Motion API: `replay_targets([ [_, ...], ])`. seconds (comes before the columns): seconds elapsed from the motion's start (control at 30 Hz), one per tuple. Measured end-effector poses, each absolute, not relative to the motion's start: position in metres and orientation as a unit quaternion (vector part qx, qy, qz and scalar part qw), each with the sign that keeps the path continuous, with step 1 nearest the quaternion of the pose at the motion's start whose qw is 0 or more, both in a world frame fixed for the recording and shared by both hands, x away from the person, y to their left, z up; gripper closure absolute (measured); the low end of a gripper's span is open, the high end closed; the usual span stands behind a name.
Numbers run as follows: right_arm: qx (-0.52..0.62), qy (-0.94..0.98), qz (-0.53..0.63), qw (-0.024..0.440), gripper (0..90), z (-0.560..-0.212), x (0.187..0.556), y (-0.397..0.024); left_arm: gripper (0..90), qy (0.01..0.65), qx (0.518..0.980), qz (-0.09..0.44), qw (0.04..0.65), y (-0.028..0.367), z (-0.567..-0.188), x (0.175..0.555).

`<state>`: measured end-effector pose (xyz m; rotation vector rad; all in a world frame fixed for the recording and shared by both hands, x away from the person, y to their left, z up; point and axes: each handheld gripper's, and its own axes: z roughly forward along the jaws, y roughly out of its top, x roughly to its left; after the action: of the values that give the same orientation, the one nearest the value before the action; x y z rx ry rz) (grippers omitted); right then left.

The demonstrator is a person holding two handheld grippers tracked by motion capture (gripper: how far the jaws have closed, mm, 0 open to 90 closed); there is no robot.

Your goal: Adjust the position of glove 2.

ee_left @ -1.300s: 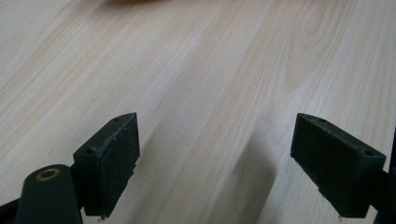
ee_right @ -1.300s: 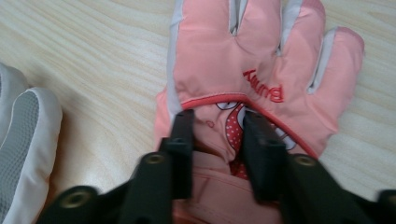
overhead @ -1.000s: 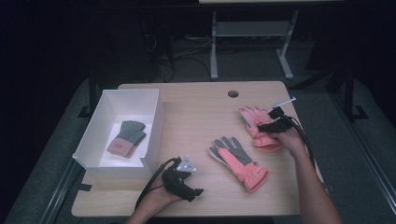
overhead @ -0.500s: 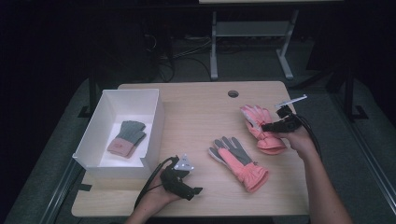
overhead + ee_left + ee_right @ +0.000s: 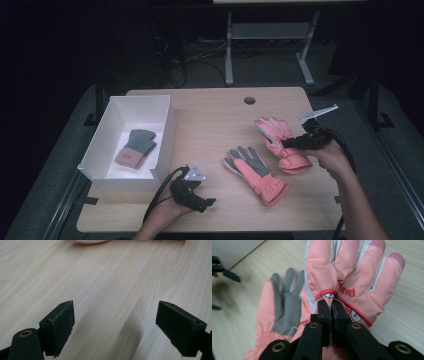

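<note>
My right gripper point(image 5: 286, 144) is shut on the back of a pink ski glove point(image 5: 278, 135) at the table's right and holds it slightly raised. In the right gripper view its jaws point(image 5: 330, 305) pinch the pink fabric just under the red lettering of that glove point(image 5: 352, 270). A second pink glove point(image 5: 256, 171) lies palm up, grey palm showing, just left of it point(image 5: 279, 302). My left gripper point(image 5: 209, 202) rests open near the front edge, with bare wood between its jaws point(image 5: 115, 317).
A white box point(image 5: 167, 125) stands at the left with a grey-and-pink knit glove point(image 5: 136, 147) inside. A cable hole point(image 5: 249, 100) sits near the table's far edge. A metal stand point(image 5: 265, 35) rises behind the table.
My right gripper has risen and drawn right and nearer the person, pulling the pink glove up with it. The left gripper has stayed put.
</note>
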<state>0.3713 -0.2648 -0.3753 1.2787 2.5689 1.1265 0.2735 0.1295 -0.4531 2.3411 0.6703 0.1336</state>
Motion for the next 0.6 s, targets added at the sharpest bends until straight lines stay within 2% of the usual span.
replay_targets([
  [0.27, 0.375, 0.849, 0.372, 0.015, 86.9, -0.366, 0.348, -0.25, 15.0, 0.254, 0.904, 0.051, 0.341, 0.128, -0.455, 0.273],
  [0.6, 0.324, 0.872, 0.367, -0.007, 86.8, -0.362, 0.336, -0.219, 15.0, 0.256, 0.902, 0.049, 0.344, 0.128, -0.456, 0.273],
])
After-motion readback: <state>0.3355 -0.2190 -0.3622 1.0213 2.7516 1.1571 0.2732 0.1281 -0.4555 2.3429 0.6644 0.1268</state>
